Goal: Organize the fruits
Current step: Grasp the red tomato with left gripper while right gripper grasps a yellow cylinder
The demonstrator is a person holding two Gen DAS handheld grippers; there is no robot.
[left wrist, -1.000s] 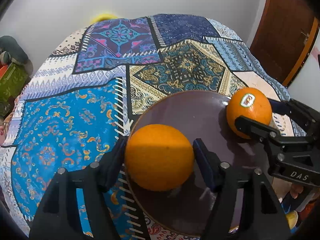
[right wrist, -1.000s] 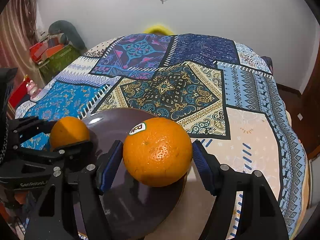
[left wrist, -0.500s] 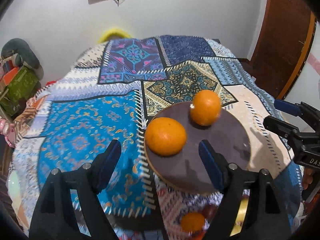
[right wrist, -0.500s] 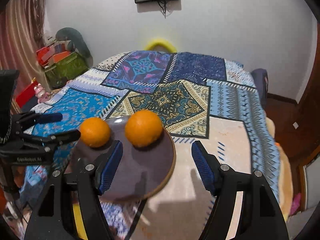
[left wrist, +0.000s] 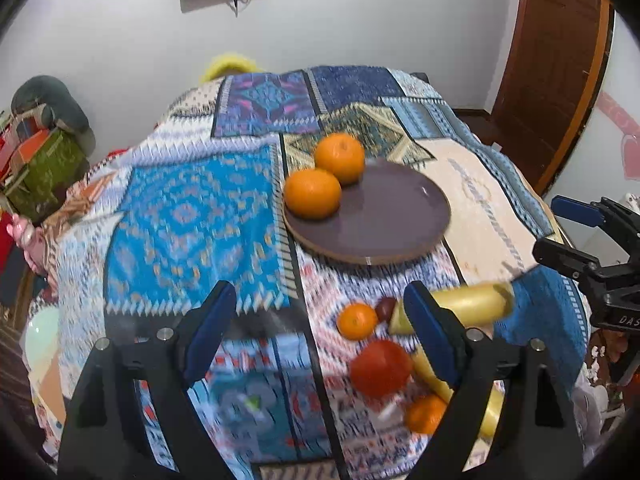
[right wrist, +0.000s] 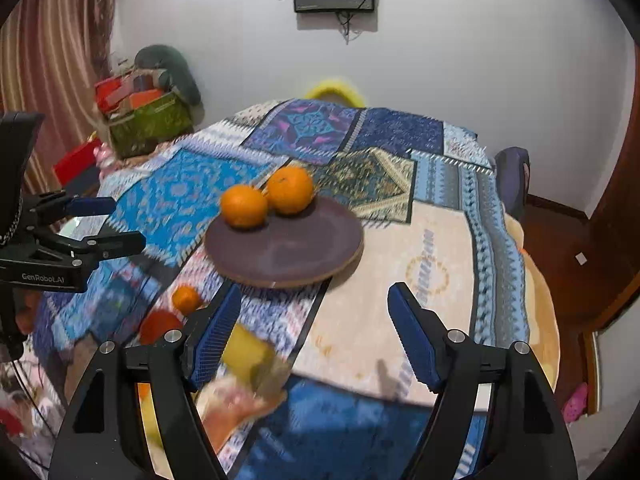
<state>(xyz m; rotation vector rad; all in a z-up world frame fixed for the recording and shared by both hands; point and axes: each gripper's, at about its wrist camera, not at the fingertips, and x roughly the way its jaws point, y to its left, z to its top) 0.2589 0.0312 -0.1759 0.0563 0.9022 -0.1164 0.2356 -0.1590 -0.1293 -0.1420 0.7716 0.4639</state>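
In the left wrist view, the left claw (left wrist: 320, 332) hangs wide apart with nothing between its blue pads, raised above the near edge of the patchwork-covered tabletop (left wrist: 192, 216). Two oranges (left wrist: 313, 193) sit touching each other on the far left part of the dark round plate (left wrist: 384, 220), so that much of the sorting looks done. Nearer the camera, off the plate, lie a small orange (left wrist: 357, 321), a red apple-like fruit (left wrist: 381, 368), another small orange (left wrist: 426, 413), a small dark fruit (left wrist: 386, 308) and yellow banana-like pieces (left wrist: 468, 304), blurred, which appear to be what remains. The right claw (left wrist: 560, 228) shows at the right edge, spread and empty. In the right wrist view, the right claw (right wrist: 314, 344) is likewise agape and carries nothing, with the plate (right wrist: 292, 252) and its two oranges (right wrist: 244, 205) ahead of it. The loose fruit sits low on the left: a small orange (right wrist: 186, 299), a red fruit (right wrist: 160, 326) and a blurred yellow piece (right wrist: 248, 354). The left claw (right wrist: 104, 222) reaches in from the left, also unloaded. Most of the plate's surface is bare.
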